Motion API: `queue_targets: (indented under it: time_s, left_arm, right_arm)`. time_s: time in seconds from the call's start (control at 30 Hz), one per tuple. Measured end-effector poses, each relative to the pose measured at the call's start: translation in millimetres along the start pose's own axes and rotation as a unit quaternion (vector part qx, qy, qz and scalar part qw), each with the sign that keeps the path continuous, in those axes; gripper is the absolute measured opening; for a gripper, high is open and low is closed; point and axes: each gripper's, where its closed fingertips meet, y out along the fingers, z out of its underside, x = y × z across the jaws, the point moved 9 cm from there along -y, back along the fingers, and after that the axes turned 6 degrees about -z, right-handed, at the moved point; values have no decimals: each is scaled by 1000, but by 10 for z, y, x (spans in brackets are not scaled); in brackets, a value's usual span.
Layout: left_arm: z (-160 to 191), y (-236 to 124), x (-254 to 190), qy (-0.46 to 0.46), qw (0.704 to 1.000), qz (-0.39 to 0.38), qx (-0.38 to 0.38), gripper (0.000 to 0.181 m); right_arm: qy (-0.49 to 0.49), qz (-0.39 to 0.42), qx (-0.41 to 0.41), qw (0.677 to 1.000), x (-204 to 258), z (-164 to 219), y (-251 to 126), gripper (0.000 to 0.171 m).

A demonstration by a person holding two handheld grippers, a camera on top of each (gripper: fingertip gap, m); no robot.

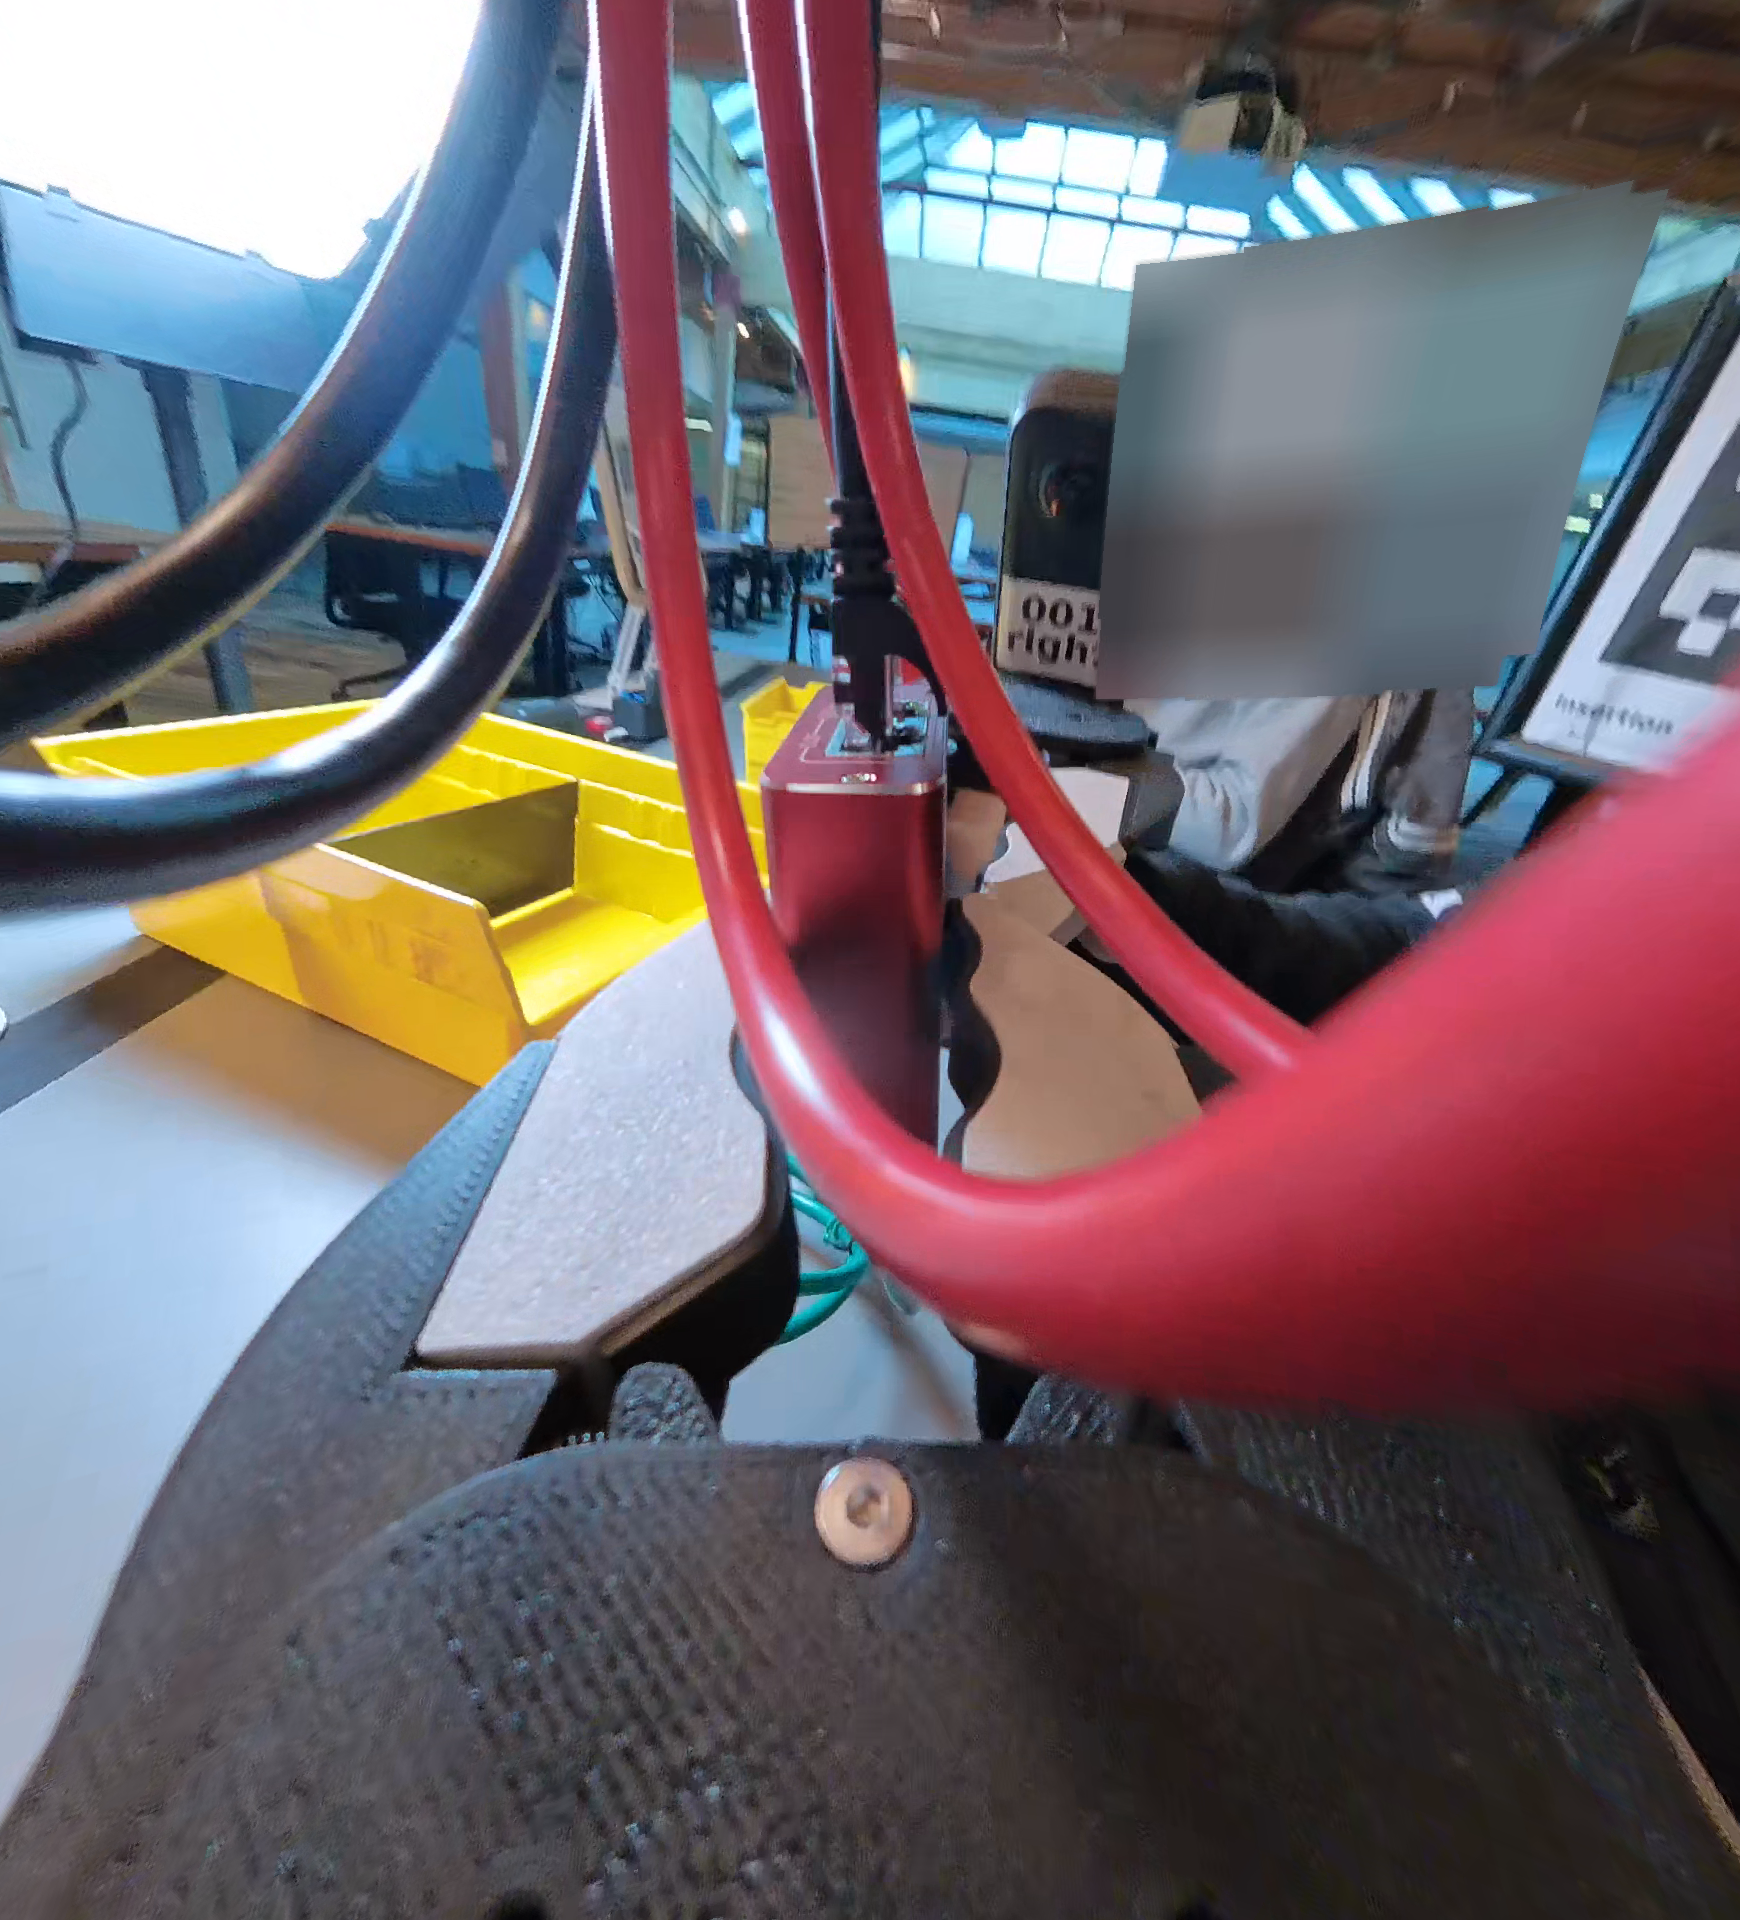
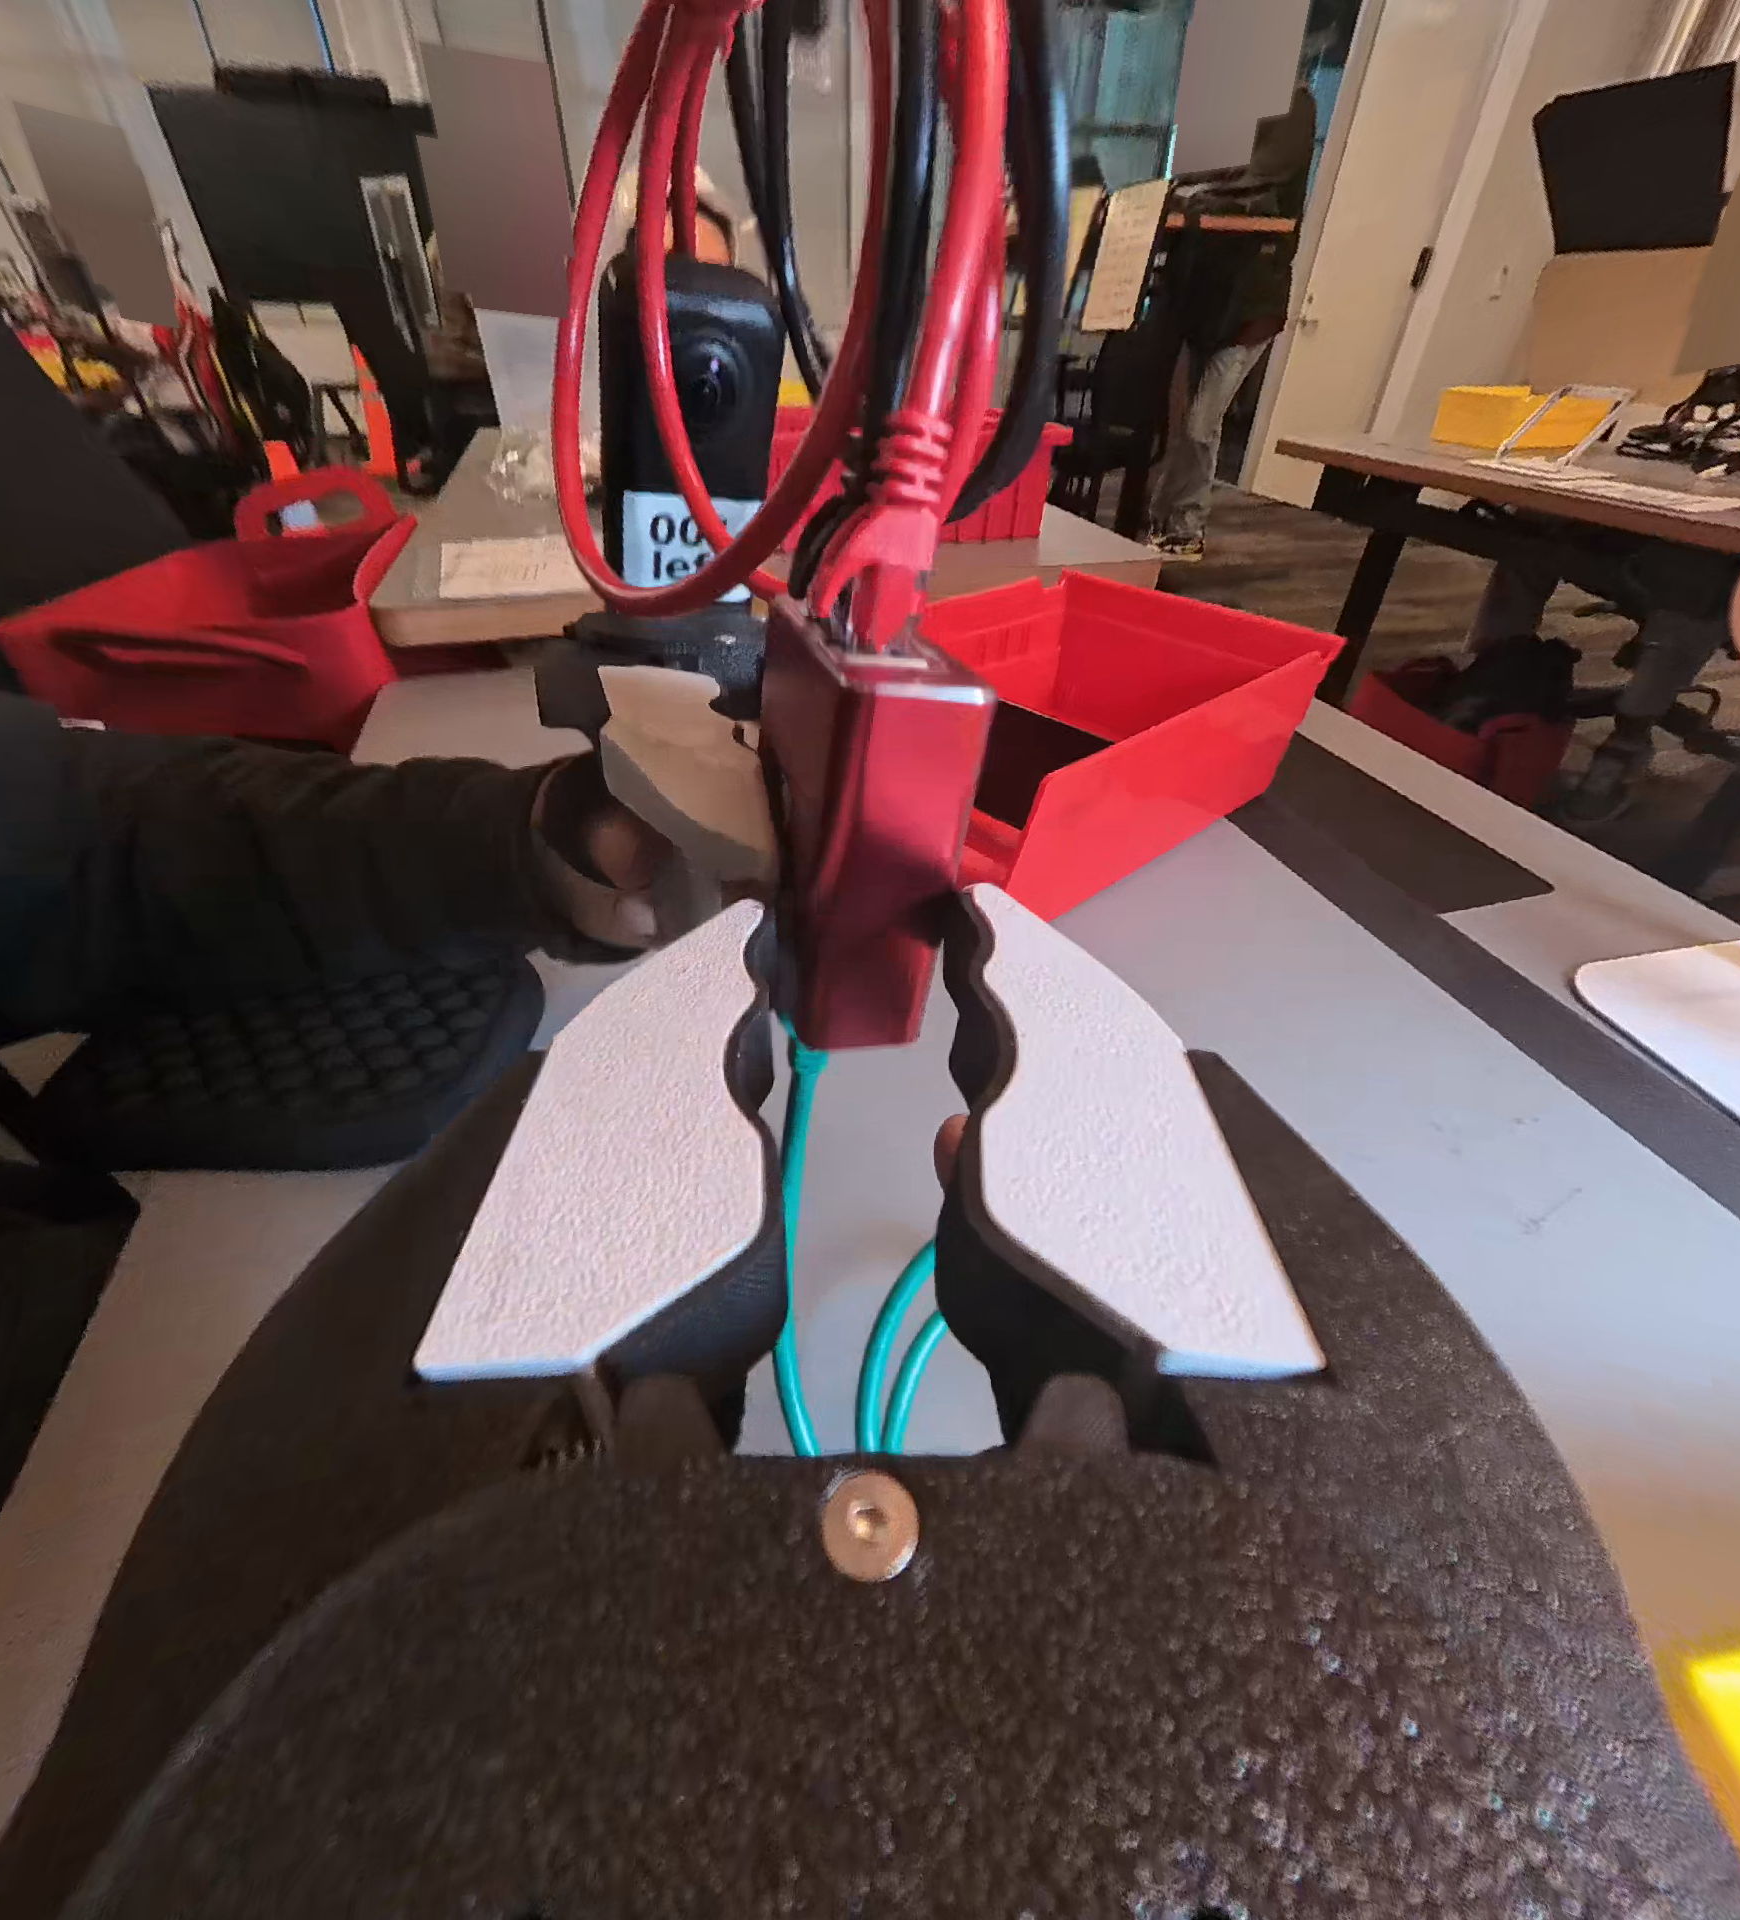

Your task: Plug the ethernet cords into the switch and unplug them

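Gripping the red switch (image 2: 871,831) upright above the grey surface (image 2: 1365,1195), your right gripper (image 2: 861,935) has its fingers closed on the lower body. Your left gripper (image 1: 845,1039) meets it from the opposite side, but looping red cords (image 1: 658,520) hide whether it clamps. Red and black cords (image 2: 907,468) sit plugged into its top.

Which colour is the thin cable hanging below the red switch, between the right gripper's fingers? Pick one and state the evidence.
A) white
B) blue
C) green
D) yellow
C: in the right wrist view a green cable drops from the bottom of the switch and loops between the right gripper fingers, above the grey table.
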Motion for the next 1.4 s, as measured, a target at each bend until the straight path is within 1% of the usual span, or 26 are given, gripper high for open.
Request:
queue_targets:
  time_s: [0.1, 0.17, 0.23, 0.27, 0.37, 0.47, 0.6, 0.7, 0.8, 1.4]
  left_arm:
    - [-24, -57, 67, -31, 998, -4, -53, 27]
    - [-46, -98, 94, -39, 995, -11, -89, 27]
    - [-43, -111, 99, -38, 994, -21, -100, 27]
    - [-38, -109, 92, -36, 994, -22, -105, 30]
    - [-40, -103, 64, -38, 992, -15, -122, 27]
    - [-25, -84, 45, -37, 991, -15, -131, 27]
    - [-27, -86, 30, -44, 988, -5, -147, 28]
    - [-35, -87, 14, -33, 988, -9, -151, 27]
    - [-13, -71, -1, -24, 988, -11, -153, 27]
    - [10, -62, 32, -58, 986, -27, -151, 28]
  right_arm:
    - [52, -21, -12, 998, -69, 127, -11, 31]
    - [76, -39, -6, 996, -70, 220, 55, 31]
    - [69, -40, -12, 997, -19, 239, 142, 29]
    - [64, -35, -24, 997, 8, 227, 172, 25]
    - [73, -13, -54, 996, 21, 210, 203, 13]
    - [100, -21, -67, 993, 19, 231, 212, 14]
    - [111, -34, -93, 989, 44, 222, 217, 15]
    - [133, -49, -102, 985, 38, 212, 213, 18]
    - [124, -39, -102, 986, 40, 215, 202, 17]
    - [144, -8, -119, 982, 58, 205, 197, 15]
